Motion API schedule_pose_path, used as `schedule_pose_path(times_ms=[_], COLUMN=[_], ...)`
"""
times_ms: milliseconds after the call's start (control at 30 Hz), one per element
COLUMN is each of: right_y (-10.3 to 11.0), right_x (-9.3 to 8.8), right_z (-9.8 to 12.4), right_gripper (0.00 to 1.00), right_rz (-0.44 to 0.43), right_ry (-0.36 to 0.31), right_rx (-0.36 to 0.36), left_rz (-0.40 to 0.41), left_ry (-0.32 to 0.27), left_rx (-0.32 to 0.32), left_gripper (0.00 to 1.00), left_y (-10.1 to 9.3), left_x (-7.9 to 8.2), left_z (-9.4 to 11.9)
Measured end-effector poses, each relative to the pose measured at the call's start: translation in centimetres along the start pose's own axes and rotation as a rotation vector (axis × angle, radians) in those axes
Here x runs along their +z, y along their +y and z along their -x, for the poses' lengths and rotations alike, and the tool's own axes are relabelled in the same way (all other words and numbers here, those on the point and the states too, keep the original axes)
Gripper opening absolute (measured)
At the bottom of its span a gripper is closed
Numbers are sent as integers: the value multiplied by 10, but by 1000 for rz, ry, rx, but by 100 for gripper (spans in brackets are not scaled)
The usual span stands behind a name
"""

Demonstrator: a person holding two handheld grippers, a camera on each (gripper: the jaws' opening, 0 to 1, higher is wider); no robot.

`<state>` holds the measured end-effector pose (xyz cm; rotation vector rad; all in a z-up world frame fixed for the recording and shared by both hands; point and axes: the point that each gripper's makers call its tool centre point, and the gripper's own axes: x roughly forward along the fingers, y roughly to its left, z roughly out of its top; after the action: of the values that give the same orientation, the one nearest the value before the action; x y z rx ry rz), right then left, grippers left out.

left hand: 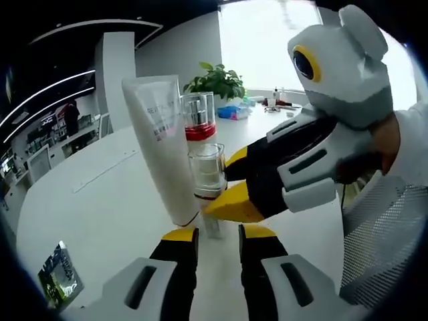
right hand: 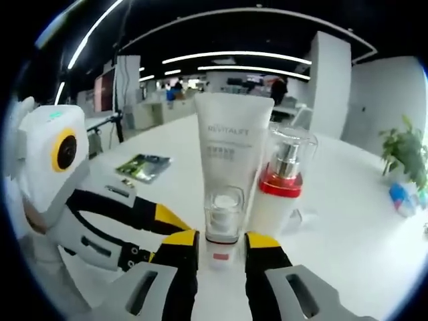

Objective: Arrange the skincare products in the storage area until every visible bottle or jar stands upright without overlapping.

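In my left gripper view, my left gripper (left hand: 218,235) has its yellow-tipped jaws parted by a narrow gap, and the foot of the small clear bottle (left hand: 207,175) stands just ahead of that gap; I cannot tell whether the tips touch it. The right gripper (left hand: 234,190) comes in from the right, a hand (left hand: 391,144) behind it, and its jaw tips reach the same small bottle, though whether they press on it I cannot tell.

In my right gripper view, the right gripper (right hand: 221,244) has its jaws a little apart with the small clear bottle (right hand: 223,215) standing upright between the tips, its pink-labelled base (right hand: 220,256) low in the gap. The left gripper (right hand: 175,231) enters from the left, its tips just beside that bottle.

Directly behind stands the white tube (right hand: 232,157), cap down, printed "REVITALIFT" with smaller lines I cannot read. Just beside it stands the pump bottle (right hand: 281,187) with a red band and clear cap. All three are upright on the white table (right hand: 348,221).

Further back lie a green packet (right hand: 142,166) and a potted plant (right hand: 406,150).
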<state>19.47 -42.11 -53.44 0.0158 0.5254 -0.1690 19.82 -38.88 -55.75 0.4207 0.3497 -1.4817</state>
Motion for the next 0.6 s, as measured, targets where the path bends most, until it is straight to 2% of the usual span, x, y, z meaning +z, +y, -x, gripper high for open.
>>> schedule_pose_path(times_ms=[233,400,500,600], right_y=[-10,-13,-12,-10], right_x=[-6,-28,-30,-29], right_z=[19,19,14,8], right_gripper=[16,12,11,6], right_rz=[-33,40,65,108], right_ry=[6,90,99,107], right_rx=[25,85,118,155], left_rz=[4,27,24,25], left_ry=[11,18,30,33], left_rx=[6,22,18,24], left_gripper=[20,19,19,17], left_y=[2,3,-1,0], left_x=[-4,-7,-11,-12], left_z=[0,-3,-6,-9])
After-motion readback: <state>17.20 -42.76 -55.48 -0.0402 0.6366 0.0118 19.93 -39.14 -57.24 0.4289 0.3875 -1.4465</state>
